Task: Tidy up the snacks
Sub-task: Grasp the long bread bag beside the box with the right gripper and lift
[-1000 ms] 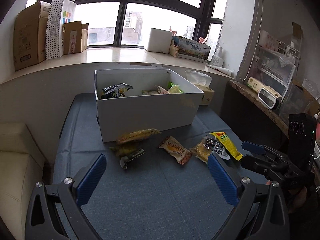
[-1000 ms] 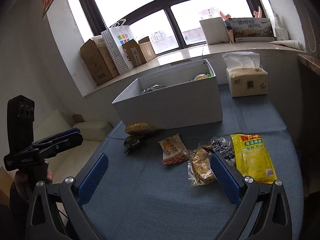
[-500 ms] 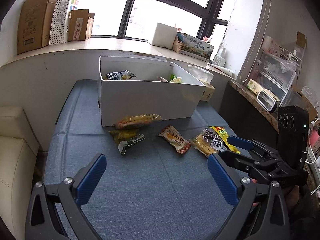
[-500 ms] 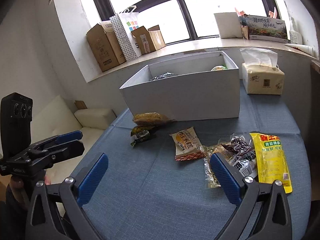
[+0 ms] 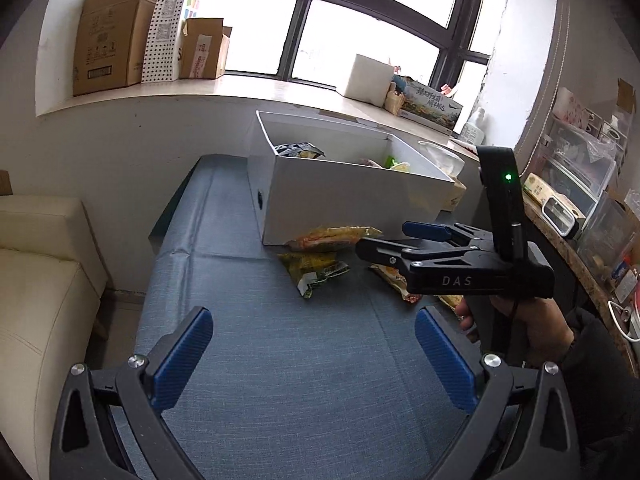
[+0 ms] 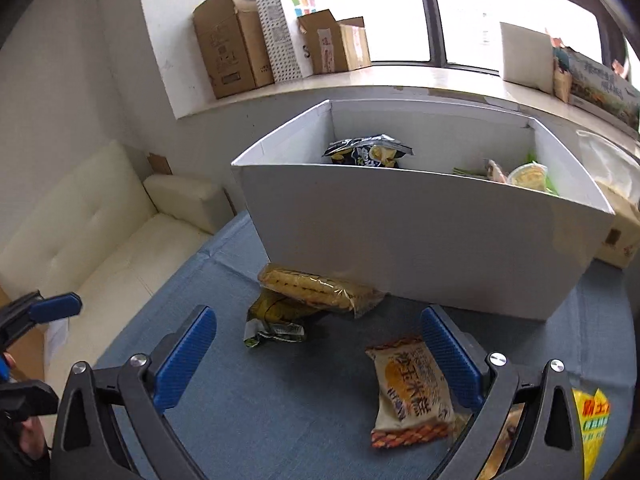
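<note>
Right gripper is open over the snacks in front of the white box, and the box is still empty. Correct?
Not quite: the white box is not empty. The right wrist view shows a dark snack bag and a few other packets inside it. The rest holds: the right gripper is open above the snacks lying in front of the box, such as the corn packet.

Black-framed left gripper (image 5: pixel 312 356), blue textured pads, silver screws; right gripper (image 5: pixel 384 240) marked "DAS".
</note>
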Tool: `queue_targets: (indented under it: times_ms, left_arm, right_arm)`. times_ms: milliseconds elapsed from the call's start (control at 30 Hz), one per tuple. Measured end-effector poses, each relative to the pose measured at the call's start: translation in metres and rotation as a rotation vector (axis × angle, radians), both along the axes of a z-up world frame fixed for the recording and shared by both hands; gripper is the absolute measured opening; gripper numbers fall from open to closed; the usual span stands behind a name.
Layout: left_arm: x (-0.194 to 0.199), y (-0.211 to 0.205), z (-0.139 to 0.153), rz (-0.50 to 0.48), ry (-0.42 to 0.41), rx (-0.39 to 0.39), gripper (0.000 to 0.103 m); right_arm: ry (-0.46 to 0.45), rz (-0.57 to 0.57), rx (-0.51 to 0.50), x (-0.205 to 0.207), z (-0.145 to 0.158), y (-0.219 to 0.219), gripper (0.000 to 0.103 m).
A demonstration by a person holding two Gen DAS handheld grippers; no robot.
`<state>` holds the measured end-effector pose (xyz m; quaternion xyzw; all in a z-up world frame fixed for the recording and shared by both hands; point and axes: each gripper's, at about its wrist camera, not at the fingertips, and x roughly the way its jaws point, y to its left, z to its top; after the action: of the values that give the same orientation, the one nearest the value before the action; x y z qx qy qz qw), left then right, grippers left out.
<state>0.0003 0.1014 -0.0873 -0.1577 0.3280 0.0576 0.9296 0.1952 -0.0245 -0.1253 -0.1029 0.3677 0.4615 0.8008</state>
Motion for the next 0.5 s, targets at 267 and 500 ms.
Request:
queue_targets:
  times_ms: [267, 500]
  left_arm:
    - [-0.006, 0.008, -0.005, 0.013, 0.006, -0.006, 0.103]
    - [-0.006, 0.01, -0.007, 0.019, 0.012, -0.008, 0.103]
  right_arm:
    - [-0.031, 0.081, -0.114, 0.016, -0.02, 0.041, 0.103]
    - [0.056, 0.112, -0.108, 0.03, -0.038, 0.051, 0.078]
